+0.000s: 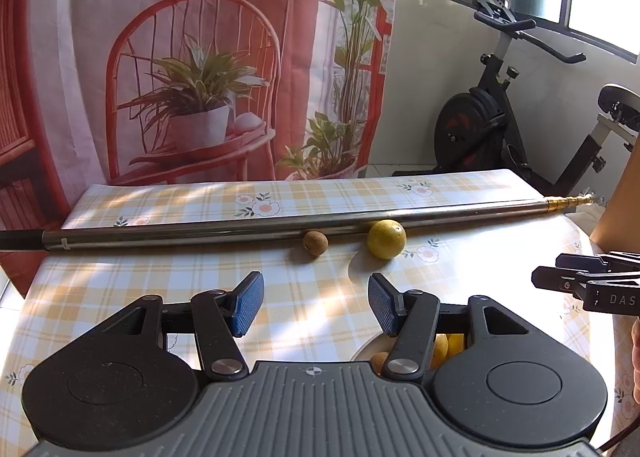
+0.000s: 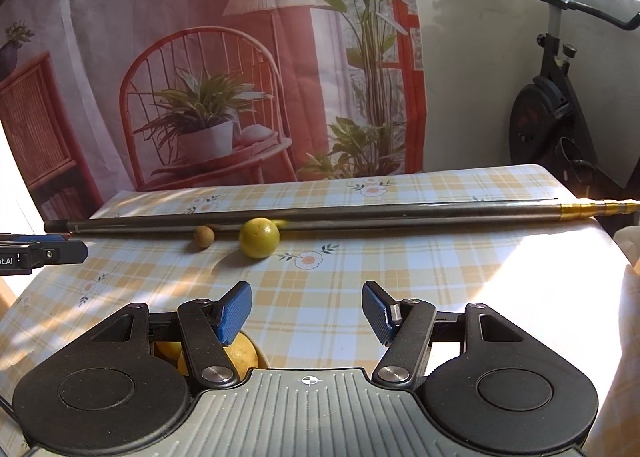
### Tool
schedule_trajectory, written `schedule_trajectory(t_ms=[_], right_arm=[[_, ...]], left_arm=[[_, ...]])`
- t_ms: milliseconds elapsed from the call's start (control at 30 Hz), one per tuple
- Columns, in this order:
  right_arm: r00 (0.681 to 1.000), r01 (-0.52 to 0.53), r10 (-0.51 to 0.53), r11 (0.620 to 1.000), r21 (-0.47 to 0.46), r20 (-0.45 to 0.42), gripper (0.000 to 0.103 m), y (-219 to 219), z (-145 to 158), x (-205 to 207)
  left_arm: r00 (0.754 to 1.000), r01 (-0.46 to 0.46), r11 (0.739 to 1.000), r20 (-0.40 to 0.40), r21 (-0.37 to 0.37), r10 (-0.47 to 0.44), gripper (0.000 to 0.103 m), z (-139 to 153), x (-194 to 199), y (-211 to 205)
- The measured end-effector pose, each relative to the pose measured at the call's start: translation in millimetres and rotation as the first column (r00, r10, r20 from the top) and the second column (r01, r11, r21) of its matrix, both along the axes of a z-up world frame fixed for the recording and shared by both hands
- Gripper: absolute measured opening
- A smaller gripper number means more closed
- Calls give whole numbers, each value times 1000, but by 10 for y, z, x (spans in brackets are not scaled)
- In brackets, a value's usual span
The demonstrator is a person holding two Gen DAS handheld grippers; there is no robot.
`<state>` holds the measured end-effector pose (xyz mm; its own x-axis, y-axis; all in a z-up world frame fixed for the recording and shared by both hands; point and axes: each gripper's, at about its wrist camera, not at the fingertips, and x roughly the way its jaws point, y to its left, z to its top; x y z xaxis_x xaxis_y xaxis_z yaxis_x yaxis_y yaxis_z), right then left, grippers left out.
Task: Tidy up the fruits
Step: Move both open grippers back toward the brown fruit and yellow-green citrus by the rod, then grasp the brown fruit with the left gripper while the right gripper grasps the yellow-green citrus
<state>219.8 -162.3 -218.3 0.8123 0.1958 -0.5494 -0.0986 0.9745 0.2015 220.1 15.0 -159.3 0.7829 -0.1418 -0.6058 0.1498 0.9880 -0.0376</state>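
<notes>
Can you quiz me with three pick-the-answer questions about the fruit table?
1. Where is the yellow citrus fruit?
A. against the metal pole
B. on the floor
C. between the fingers

2. How many loose fruits lie by the pole?
A. five
B. two
C. none

3. How are the right gripper fingers?
A. shut
B. holding fruit
C. open, empty

Answers: 1 A, it rests touching the pole; 2 B, the citrus and a small brown fruit; 3 C, a wide gap shows only the tablecloth.
</notes>
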Motion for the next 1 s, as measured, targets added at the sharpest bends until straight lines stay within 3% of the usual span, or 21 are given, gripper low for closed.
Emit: schedule_trajectory(t_ms=[667, 900, 1000], right_arm=[[997, 8, -7, 1000, 15, -73, 55, -23, -203, 711], [996, -5, 8, 999, 35, -93, 55, -5, -284, 892], [995, -5, 11, 999, 50, -103, 55, -8, -329, 947]], left_arm=[[992, 62, 998, -115, 25, -59, 62, -410, 916, -199], [985, 60, 997, -160, -43, -66, 62, -616, 1185, -132], [984, 38, 998, -172, -55, -47, 52, -690, 1291, -108]])
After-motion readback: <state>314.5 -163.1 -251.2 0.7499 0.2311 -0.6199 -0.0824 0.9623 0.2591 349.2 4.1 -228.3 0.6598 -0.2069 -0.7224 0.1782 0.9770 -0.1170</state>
